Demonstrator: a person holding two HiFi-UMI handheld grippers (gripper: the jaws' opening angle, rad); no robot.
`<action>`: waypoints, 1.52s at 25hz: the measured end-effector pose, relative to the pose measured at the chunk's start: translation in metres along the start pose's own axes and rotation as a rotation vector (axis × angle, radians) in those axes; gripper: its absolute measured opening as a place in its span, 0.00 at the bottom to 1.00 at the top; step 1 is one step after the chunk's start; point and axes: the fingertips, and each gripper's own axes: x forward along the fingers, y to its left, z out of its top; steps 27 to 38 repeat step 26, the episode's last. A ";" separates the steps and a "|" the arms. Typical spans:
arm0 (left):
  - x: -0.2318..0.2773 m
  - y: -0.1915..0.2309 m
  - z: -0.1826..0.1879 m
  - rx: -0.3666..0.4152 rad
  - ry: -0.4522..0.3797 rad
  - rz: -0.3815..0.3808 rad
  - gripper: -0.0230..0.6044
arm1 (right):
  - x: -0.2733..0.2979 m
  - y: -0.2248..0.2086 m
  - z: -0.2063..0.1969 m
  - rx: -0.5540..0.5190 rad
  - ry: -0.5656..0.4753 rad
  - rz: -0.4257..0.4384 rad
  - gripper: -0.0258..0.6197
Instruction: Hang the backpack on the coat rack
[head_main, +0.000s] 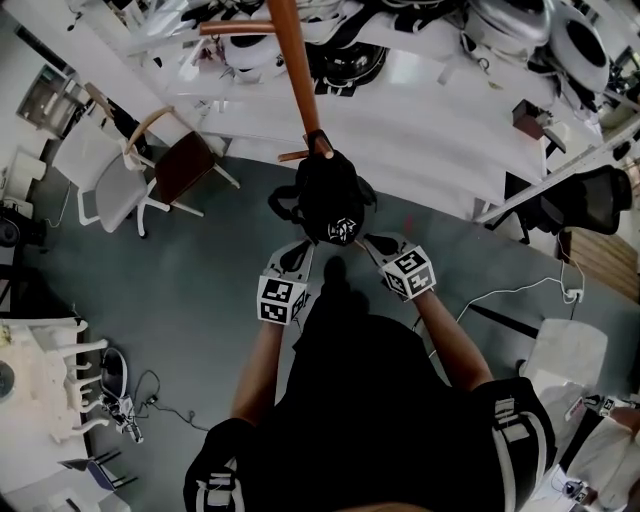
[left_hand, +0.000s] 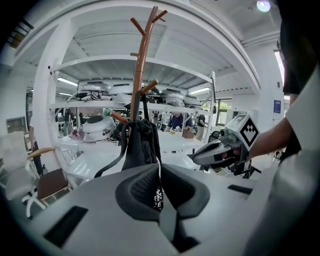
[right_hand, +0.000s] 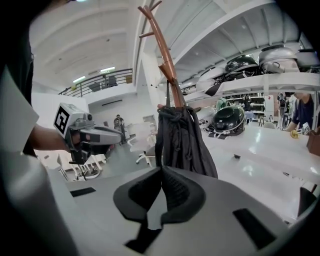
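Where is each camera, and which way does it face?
Head view: on the person's head, steeply down onto the backpack on the coat rack; forearms, left gripper, right gripper show.
Left gripper view: on that gripper, along its fingers, shut on a strap, toward the rack; right gripper shows.
Right gripper view: on that gripper, along its shut fingers toward the rack; left gripper shows.
Shared: the hung backpack.

Brown-seated wooden chair (head_main: 185, 165) beside white office chair (head_main: 105, 190), far left on grey floor (head_main: 200, 290). Long white table (head_main: 430, 135) beyond. Black chair (head_main: 585, 200) far right. White cable (head_main: 505, 292) on floor, right. Black dome (right_hand: 229, 120) on table.
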 end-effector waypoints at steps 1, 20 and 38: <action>0.000 -0.003 -0.001 0.006 0.002 -0.001 0.09 | -0.002 -0.003 -0.001 -0.006 -0.002 -0.006 0.06; -0.003 -0.014 -0.013 0.032 0.040 0.021 0.09 | -0.014 -0.013 -0.004 -0.021 -0.040 -0.056 0.06; -0.005 -0.011 -0.012 0.022 0.045 0.013 0.09 | -0.011 -0.011 -0.002 -0.019 -0.031 -0.065 0.06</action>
